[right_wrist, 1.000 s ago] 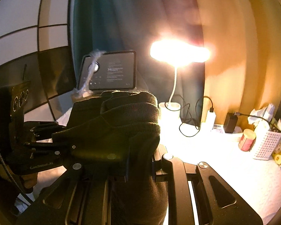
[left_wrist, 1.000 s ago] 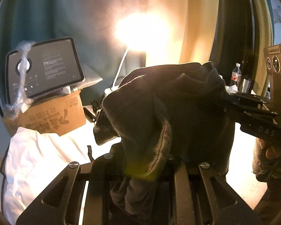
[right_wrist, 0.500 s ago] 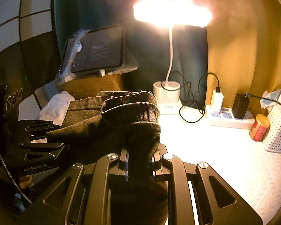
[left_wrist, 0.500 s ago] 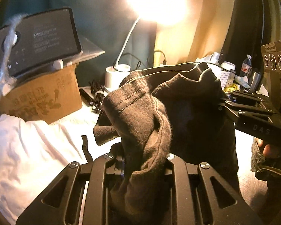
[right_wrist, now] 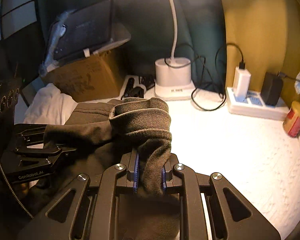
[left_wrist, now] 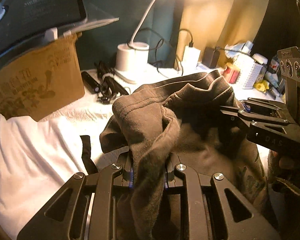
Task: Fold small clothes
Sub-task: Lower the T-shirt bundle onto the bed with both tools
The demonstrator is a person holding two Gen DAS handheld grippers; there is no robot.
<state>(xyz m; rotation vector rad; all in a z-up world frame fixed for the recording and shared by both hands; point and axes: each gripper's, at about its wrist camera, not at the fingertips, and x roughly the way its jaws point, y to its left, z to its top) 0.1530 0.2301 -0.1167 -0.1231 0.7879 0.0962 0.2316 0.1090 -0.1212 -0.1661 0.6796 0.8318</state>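
A brown garment is clamped in both tongs, left and right, above the tabletop near the lamp.

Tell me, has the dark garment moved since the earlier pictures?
Yes. The dark garment, clamped by both grippers, has come down: it once covered the lamp base and now sits below it.

Dark garment lower part hidden behind gripper frames, tablet cut off at edge, box print unreadable
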